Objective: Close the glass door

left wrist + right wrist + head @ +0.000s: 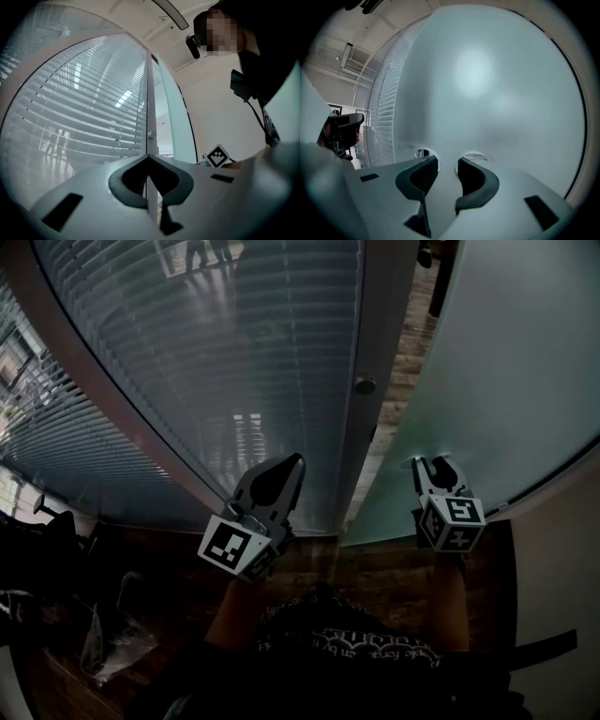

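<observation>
- The frosted glass door [506,381] stood ajar at the right, with wood floor [401,371] showing between it and the slatted panel [216,352]. Its hinge side was cut off.
- The right claw [433,463], released and empty, sat at the door's face. On smooth glass it could skid during a push. Whether it touched the glass was unclear.
- The left claw [294,463], clenched on nothing, hung near the gap, where the closing door might pinch it.
- The small knob [365,385] was hard to identify.
</observation>
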Demonstrator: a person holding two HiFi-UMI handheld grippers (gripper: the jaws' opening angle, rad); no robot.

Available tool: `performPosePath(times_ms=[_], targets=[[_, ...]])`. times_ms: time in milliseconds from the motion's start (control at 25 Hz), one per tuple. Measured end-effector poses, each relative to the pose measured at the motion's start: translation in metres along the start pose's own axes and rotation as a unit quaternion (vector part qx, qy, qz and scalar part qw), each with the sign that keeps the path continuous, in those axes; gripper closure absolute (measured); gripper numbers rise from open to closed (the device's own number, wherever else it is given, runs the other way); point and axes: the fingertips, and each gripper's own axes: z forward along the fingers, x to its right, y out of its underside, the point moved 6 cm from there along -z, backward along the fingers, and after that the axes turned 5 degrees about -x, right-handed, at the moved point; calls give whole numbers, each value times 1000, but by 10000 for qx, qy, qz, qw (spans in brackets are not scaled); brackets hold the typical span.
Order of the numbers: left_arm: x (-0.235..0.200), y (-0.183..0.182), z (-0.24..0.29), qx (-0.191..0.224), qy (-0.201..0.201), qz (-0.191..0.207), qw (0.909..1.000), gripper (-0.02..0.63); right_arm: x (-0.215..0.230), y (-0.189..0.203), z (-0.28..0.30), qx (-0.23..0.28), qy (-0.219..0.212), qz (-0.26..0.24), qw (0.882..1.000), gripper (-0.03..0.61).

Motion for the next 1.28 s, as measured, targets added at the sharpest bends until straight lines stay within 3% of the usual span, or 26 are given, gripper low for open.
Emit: performPosePath(times_ms=[320, 1280], targets=[[-4, 8, 22, -57, 298, -53, 9995, 612, 2, -5, 30, 2, 39, 66, 10000, 453], [-40, 13, 36, -15, 245, -152, 9996, 612, 11, -20, 81, 115, 203, -18, 9997, 454]])
